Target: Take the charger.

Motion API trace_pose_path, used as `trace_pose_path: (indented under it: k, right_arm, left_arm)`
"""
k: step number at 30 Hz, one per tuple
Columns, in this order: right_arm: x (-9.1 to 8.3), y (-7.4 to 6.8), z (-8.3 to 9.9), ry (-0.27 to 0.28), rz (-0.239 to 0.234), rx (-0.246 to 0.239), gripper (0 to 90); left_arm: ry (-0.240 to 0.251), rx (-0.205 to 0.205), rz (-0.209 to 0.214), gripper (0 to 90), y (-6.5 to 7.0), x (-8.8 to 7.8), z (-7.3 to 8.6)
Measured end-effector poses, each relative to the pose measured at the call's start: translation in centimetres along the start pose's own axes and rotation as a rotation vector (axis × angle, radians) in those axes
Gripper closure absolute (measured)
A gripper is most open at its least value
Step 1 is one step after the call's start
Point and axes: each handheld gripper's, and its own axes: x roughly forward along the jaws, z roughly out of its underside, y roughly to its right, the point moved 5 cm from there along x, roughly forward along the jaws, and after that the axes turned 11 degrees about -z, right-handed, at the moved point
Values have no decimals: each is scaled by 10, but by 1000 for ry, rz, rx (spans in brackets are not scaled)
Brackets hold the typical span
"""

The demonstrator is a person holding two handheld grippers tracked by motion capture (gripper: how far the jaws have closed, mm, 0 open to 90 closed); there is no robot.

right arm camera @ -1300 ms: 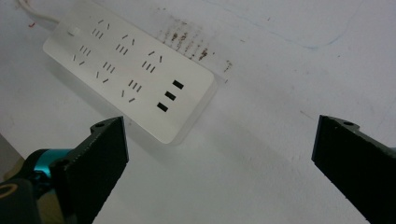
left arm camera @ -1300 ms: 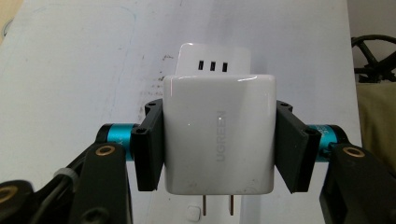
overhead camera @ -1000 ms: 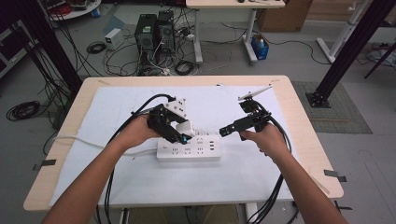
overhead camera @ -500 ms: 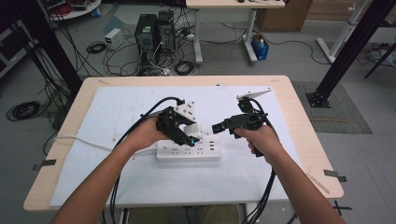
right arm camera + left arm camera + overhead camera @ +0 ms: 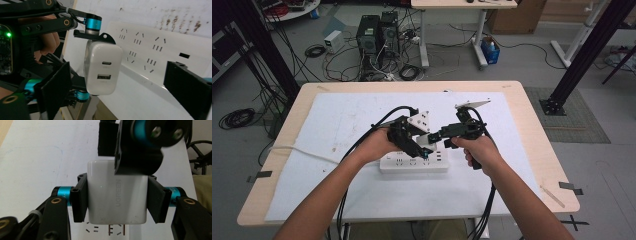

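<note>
My left gripper [image 5: 117, 202] has its two pads clamped on the sides of a white charger [image 5: 117, 195], holding it just above the white power strip [image 5: 414, 164] that lies on the white sheet [image 5: 337, 125] covering the table [image 5: 532, 115]. The charger's two ports [image 5: 104, 70] face my right gripper [image 5: 120, 90], whose jaws stand wide apart with nothing between them, its tips close to the charger. My left hand [image 5: 374, 145] and right hand [image 5: 477, 150] grip the handles.
</note>
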Motion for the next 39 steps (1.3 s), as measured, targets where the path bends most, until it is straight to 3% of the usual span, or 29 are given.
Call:
trace_pose_path:
  k: [4,8,10,20,31,39]
  right_arm:
    - [2,1,-2,25,-43,29,162]
    - [6,1,-1,12,-66,40,191]
    - [7,0,0,9,-77,30,259]
    - [10,3,0,13,-99,73,360]
    - [16,1,-1,6,-110,67,478]
    - [17,4,-1,17,-114,99,585]
  left_arm:
    - [4,7,-4,426,0,1,-1]
    - [7,-5,-5,426,2,3,-1]
    - [1,2,-7,426,1,3,-1]
    - [3,5,-21,426,2,5,-3]
    - [-4,23,-26,426,5,7,-4]
    - [-10,31,-44,426,5,7,-3]
